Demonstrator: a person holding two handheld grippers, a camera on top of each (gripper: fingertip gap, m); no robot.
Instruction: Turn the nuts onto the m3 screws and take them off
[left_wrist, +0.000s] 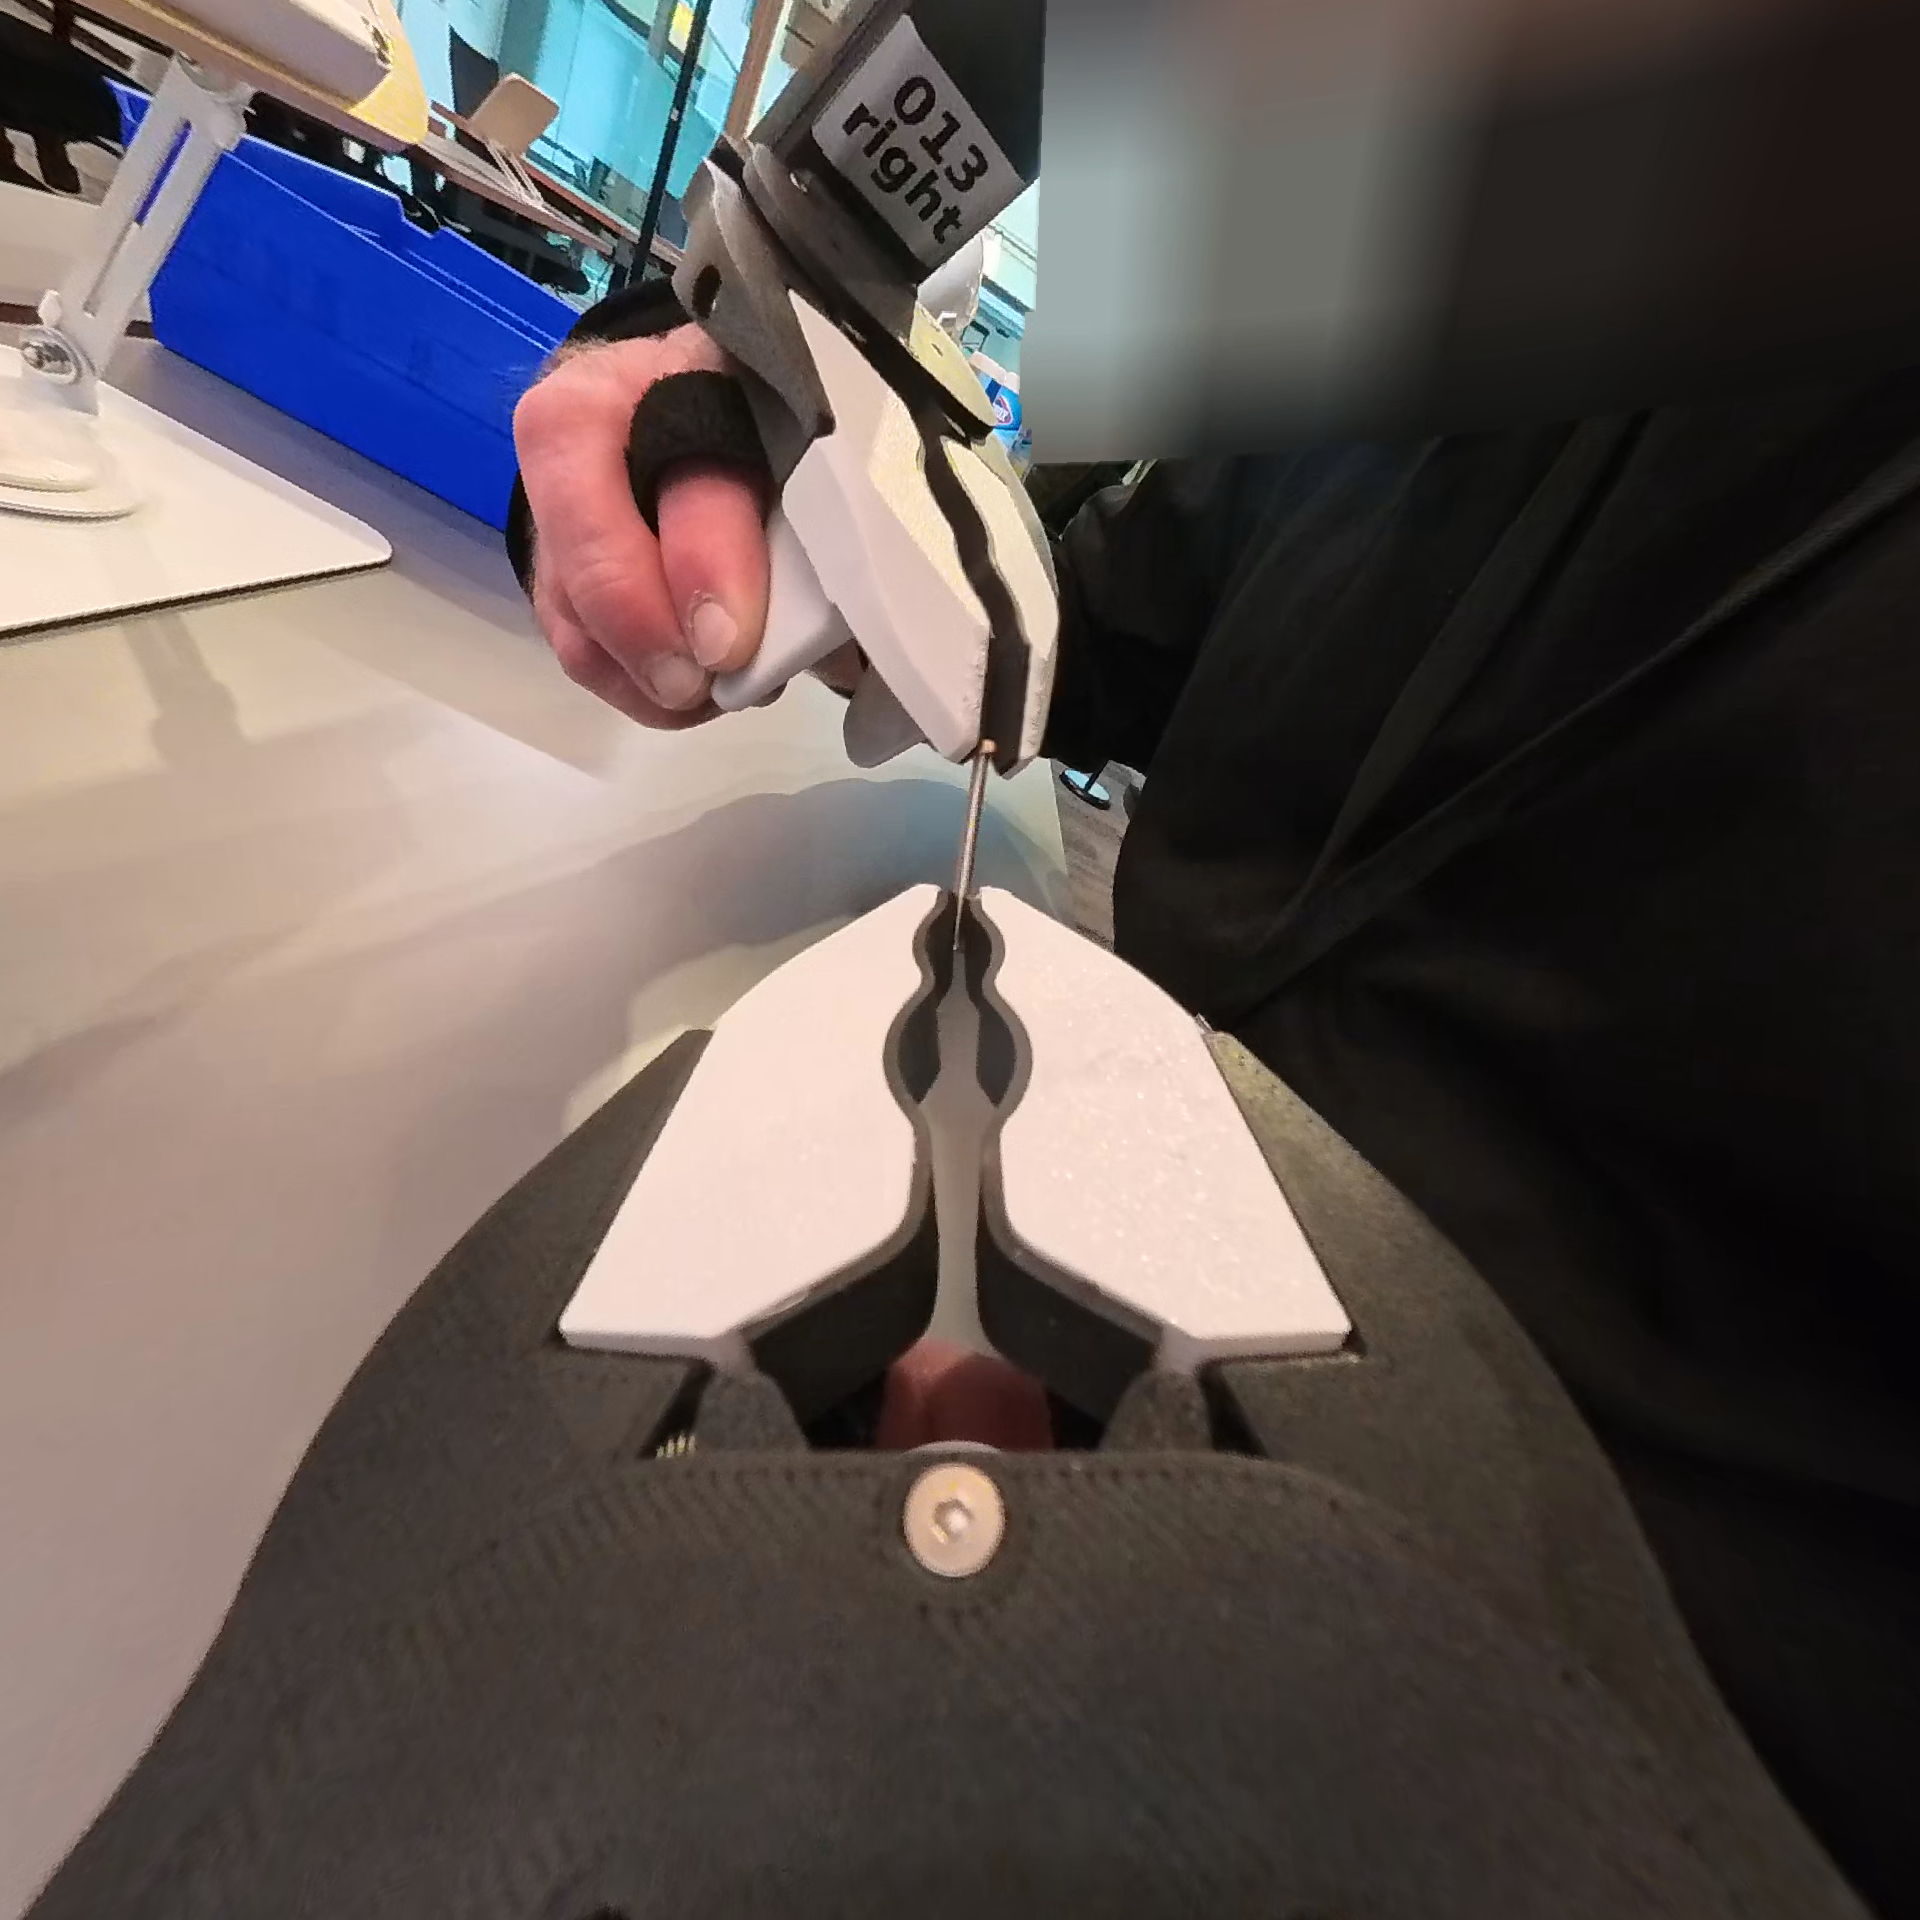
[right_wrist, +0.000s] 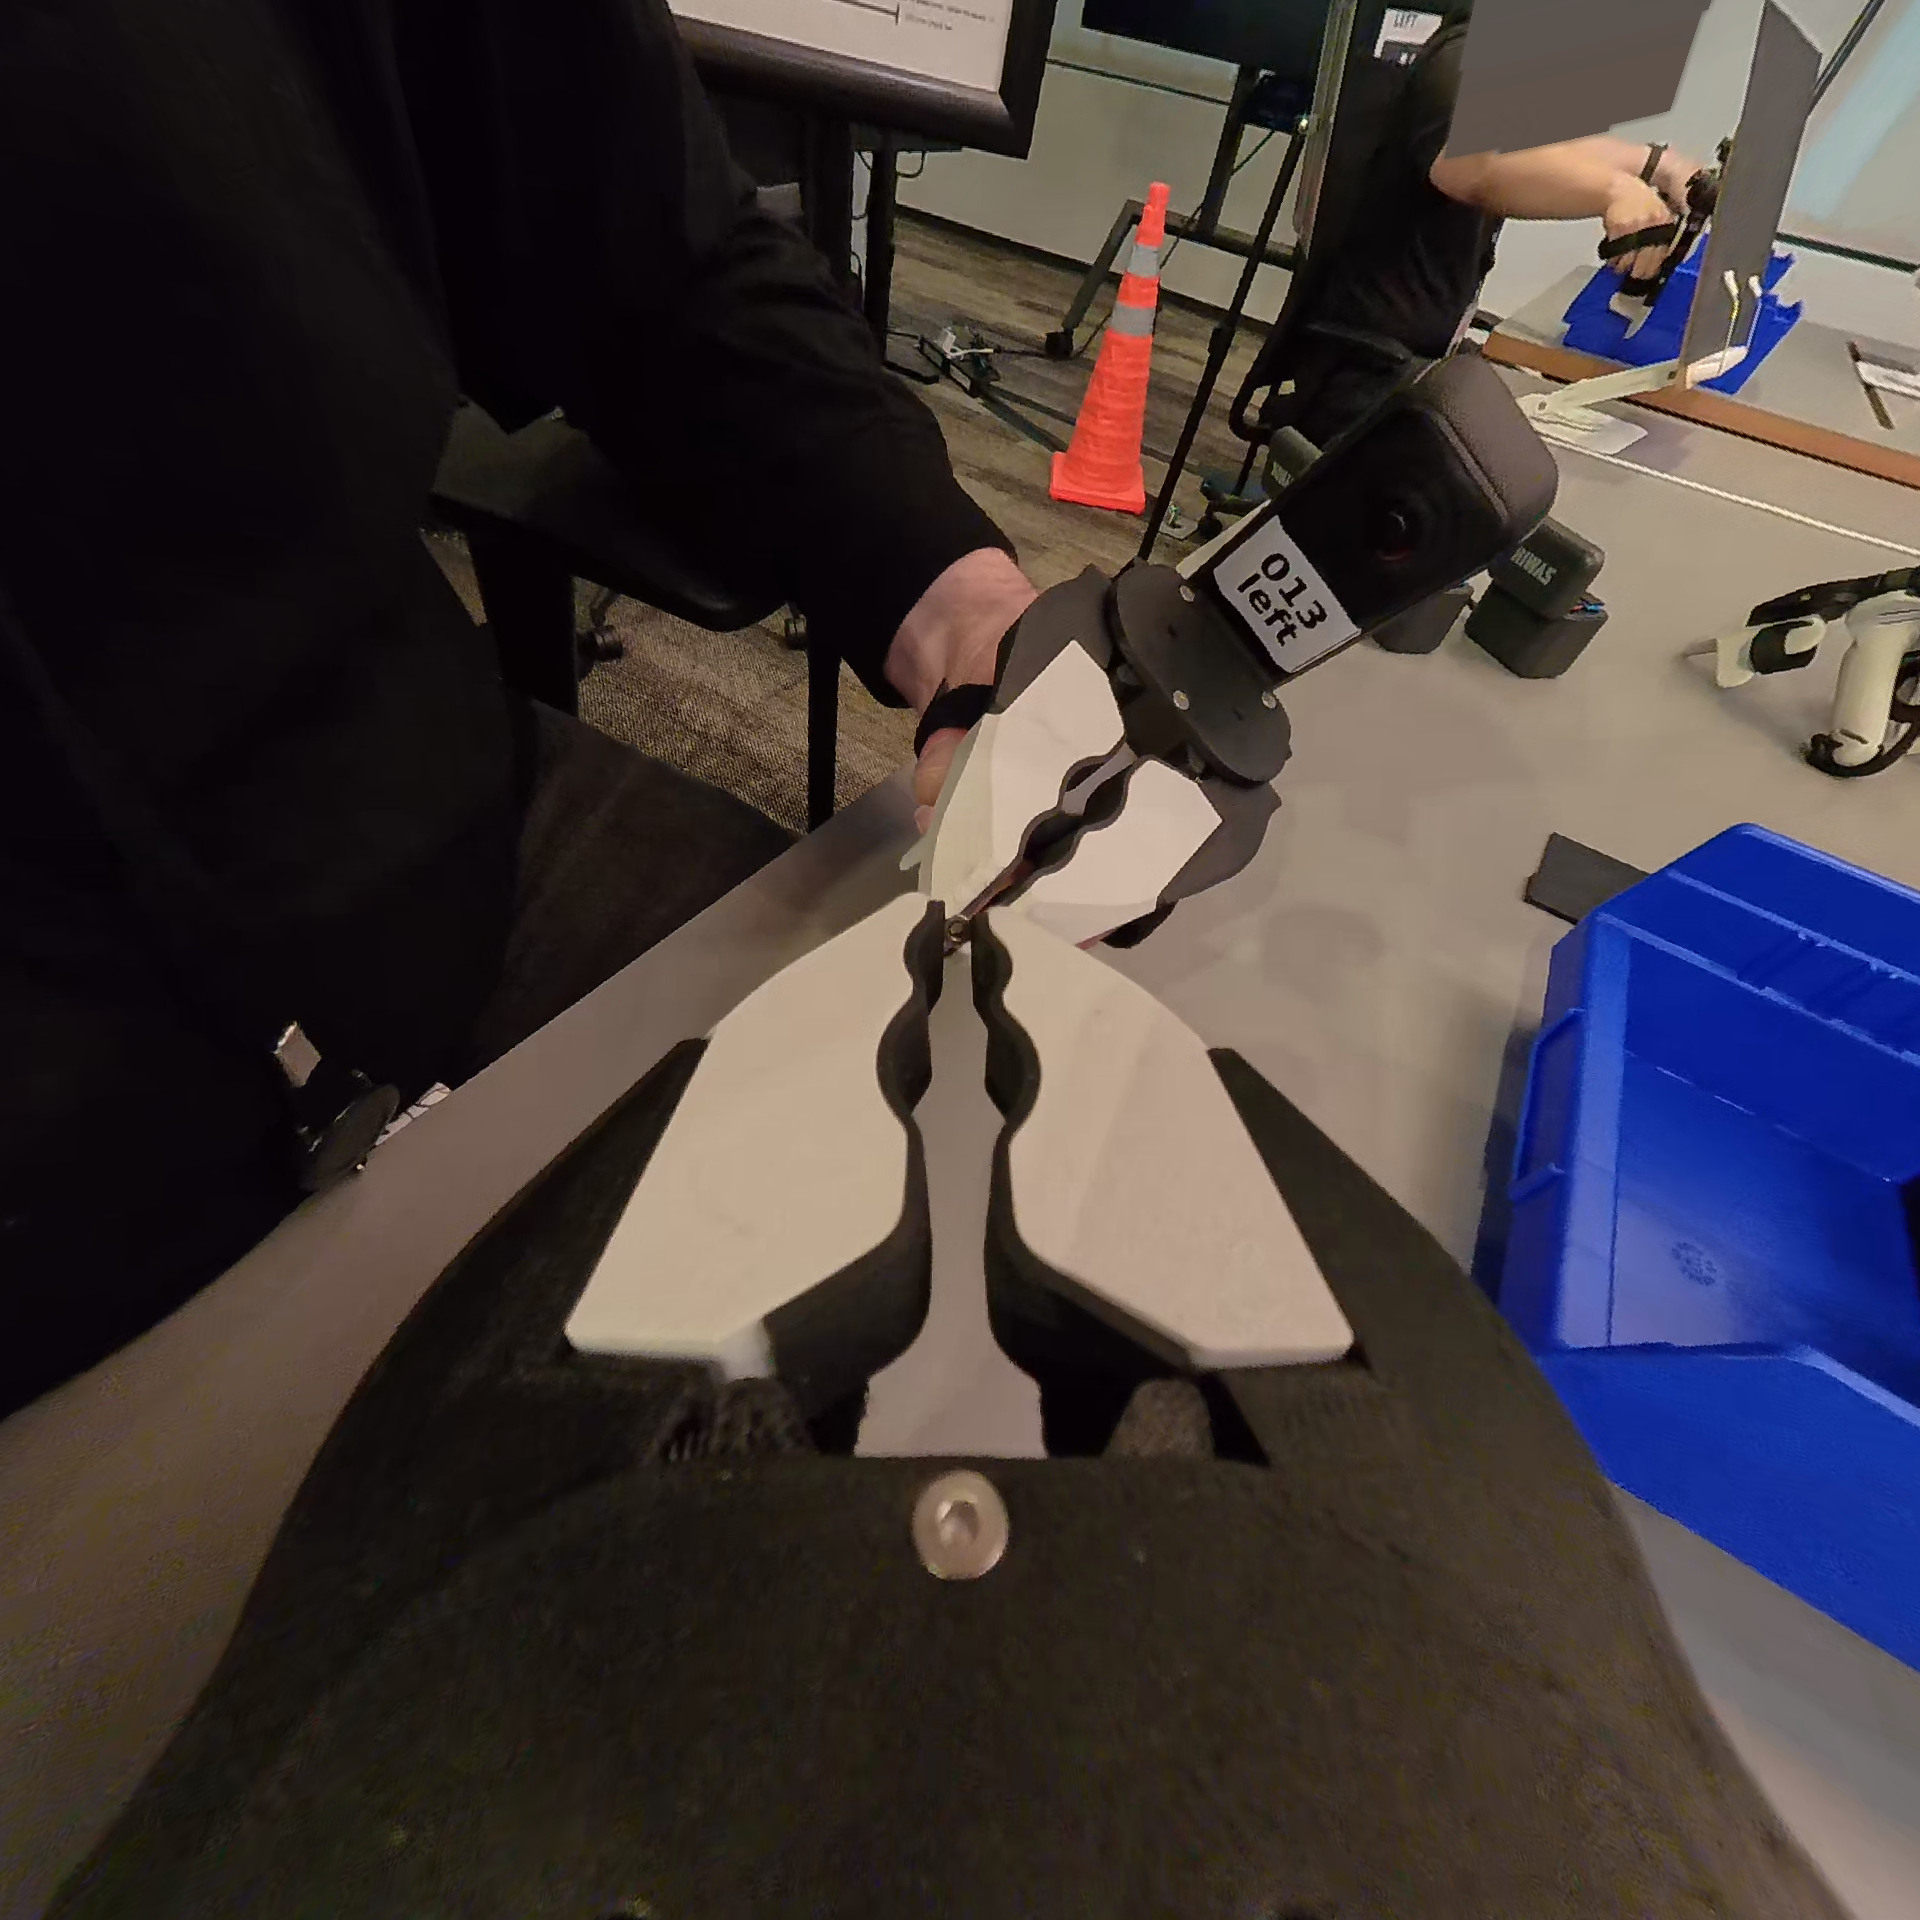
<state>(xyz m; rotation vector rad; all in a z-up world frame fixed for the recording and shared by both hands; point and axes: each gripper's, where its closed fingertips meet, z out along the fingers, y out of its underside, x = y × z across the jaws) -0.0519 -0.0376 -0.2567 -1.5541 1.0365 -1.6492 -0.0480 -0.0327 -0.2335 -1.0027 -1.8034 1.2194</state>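
Observation:
A thin metal M3 screw (left_wrist: 971, 831) hangs in the air between my two grippers, above the grey table (left_wrist: 312, 883). My left gripper (left_wrist: 956, 920) is shut on its lower end. My right gripper (left_wrist: 992, 753) comes down from above and is shut on the upper end, where a small piece that looks like the nut (left_wrist: 987, 745) sits. In the right wrist view my right gripper (right_wrist: 951, 935) pinches that small dark nut (right_wrist: 954, 932), and the left gripper (right_wrist: 992, 896) meets it tip to tip, with a short stretch of screw (right_wrist: 977, 912) between them.
A blue bin (right_wrist: 1714, 1195) stands on the table (right_wrist: 1455, 779) to the right, with a black flat piece (right_wrist: 1579, 878) behind it. Another blue bin (left_wrist: 312, 281) and a white stand (left_wrist: 104, 260) are at the far left. The person's dark clothing is close by, along the table edge. Only a small space, under 4 cm, lies between the two pairs of fingers.

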